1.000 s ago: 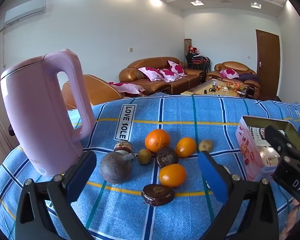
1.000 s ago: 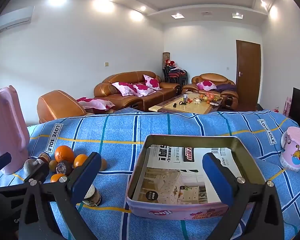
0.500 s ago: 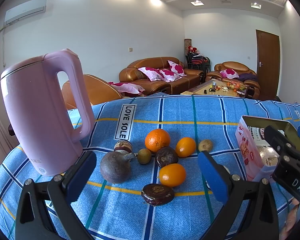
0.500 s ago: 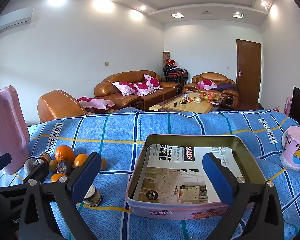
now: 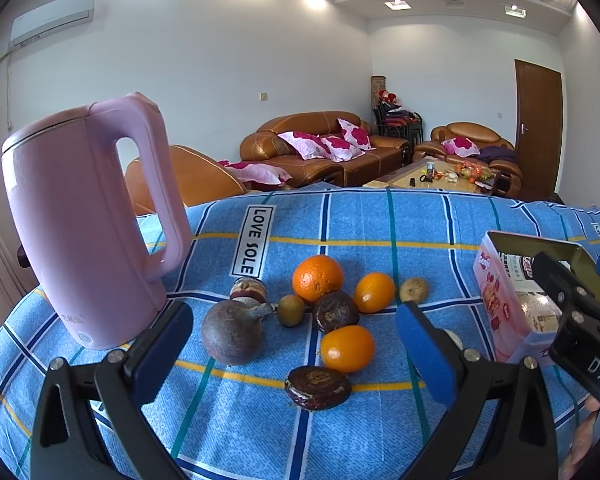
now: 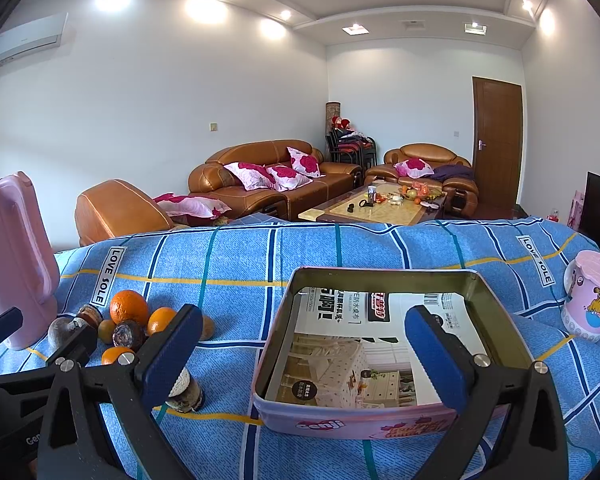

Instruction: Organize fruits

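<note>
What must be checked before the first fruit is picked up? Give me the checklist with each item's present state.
1. Left gripper open and empty: ok.
2. Right gripper open and empty: ok.
3. Tin box open, only printed paper inside: ok.
4. Small orange between the left fingers' line, top uncovered: ok.
5. Dark fruit lies close in front of that orange, may be bumped: not ok.
6. Pink kettle stands beside the left finger's path: cannot tell if it clears.
</note>
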{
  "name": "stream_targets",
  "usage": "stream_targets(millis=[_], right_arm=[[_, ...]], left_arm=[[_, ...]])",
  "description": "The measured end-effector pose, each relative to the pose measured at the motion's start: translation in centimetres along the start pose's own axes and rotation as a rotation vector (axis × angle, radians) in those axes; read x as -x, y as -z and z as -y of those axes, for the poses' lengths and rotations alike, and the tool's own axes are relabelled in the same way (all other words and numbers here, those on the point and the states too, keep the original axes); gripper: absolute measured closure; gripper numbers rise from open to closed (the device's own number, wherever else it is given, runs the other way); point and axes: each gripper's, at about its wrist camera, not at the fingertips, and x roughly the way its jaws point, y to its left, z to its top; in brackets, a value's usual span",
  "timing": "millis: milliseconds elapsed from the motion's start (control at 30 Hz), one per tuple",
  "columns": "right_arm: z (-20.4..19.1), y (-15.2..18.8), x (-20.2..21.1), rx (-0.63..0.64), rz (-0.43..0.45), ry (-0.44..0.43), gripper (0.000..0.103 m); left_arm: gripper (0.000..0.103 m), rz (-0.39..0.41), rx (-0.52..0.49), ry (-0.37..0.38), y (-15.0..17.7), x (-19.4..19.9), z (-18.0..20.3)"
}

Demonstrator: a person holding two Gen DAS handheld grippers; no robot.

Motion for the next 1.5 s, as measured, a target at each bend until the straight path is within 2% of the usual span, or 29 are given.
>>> stream_targets(millis=[1000,1133,1200,1267,1333,1400,1500], right_arm=[[0.0,0.3,-0.2,-0.003,-0.014,-0.006,0.001],[0.0,0.4,-0.4,0.001,-0.030,-0.022,0.001],[0.0,0.3,-0.5,0.012,-0.043,-0.038,0.009],[-0.1,0.3,-0.8,0.022,-0.068,-0.061,0.043],[-0.3,0.4,-1.4,0.022,-0.115,-0.125,0.055],[-0.9,0.7,-1.6,0.022,-0.145,-0.201,0.056],[-2.4,0.9,-1.3,0.066,-0.150,-0.276,0.056]], left_arm=[[0.000,-0.018,-0.001,0.003,0.2,-0.5,-0.1],[0.000,-0.034,-0.030,-0.029,-0.2,-0.9,-0.5],[0.000,-0.035,-0.026,-0.053,-0.6,-1.0,-1.5],[0.000,-0.031,-0.023,-0.090,-1.0,-1.0,-2.5],[0.000,-0.028,-0.024,-0.132,-1.4,-1.1,-3.4],[0.000,-0.025,-0.015,-0.160,-1.9,-1.2,-4.4],[0.000,-0.038,0.023,-0.161,-2.3,-1.4,-6.1]])
